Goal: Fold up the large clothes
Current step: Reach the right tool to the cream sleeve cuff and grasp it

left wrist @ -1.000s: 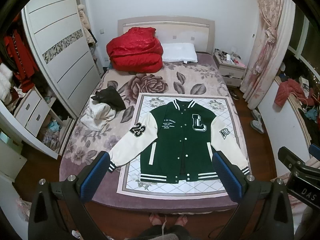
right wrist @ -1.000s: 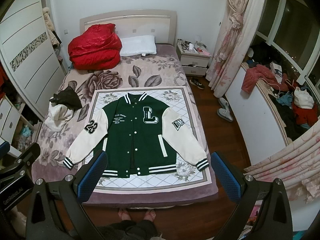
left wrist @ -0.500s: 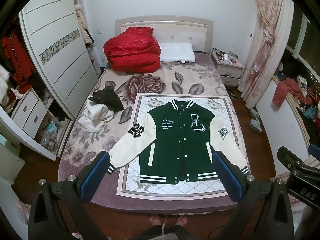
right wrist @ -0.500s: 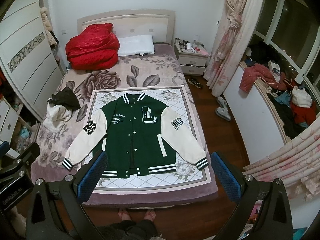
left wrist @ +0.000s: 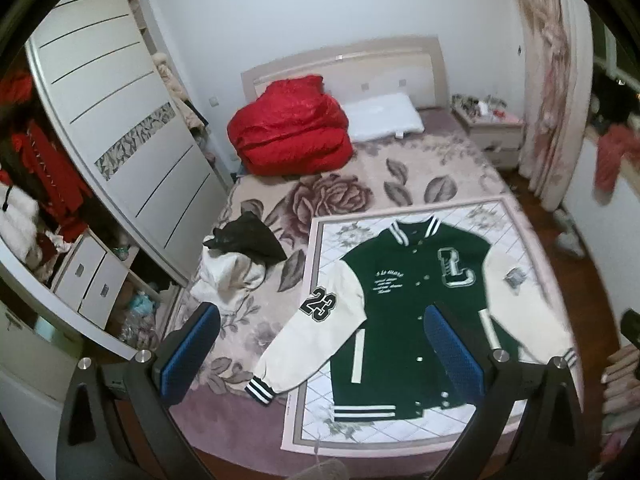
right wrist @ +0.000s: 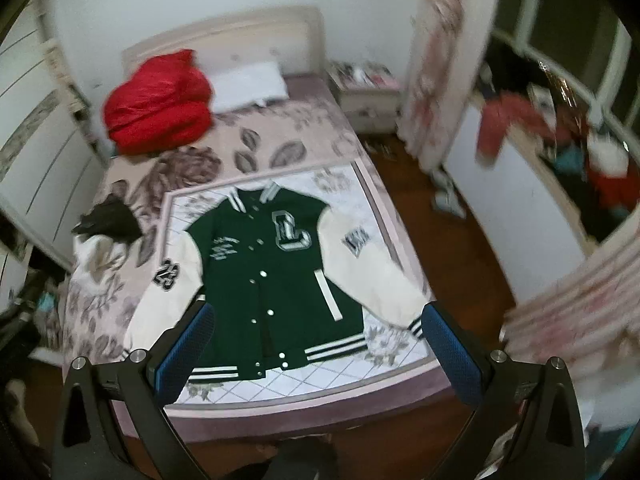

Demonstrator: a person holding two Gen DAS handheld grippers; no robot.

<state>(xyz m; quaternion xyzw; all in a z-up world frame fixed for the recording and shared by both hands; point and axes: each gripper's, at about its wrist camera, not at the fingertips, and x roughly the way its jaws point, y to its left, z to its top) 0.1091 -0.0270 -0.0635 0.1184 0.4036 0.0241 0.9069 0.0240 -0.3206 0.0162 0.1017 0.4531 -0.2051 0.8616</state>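
Two tongs hung above the foot of the bed, both spread wide and holding nothing: the left tongs over the near left corner, the right tongs over the lower hem side.

Below them the jacket lay face up and buttoned on a patterned mat spread over the bed, collar toward the headboard, both sleeves angled out and down. One jacket, two cream sleeves, each ending in a striped cuff; the left cuff had slid off the mat onto the bedspread.

It looked thick and soft, probably fairly heavy for cloth, so it should drape rather than hold a crease, and the smooth sleeves may slip between the pads. The ribbed cuffs and hem give the firmest bite; a cuff or a shoulder seam seems the sensible place to take hold for folding a sleeve across the front.

Farther out sat one red quilt, one pillow, and a small heap of dark and white clothes, perhaps two pieces, though the right view was too blurred to count them.
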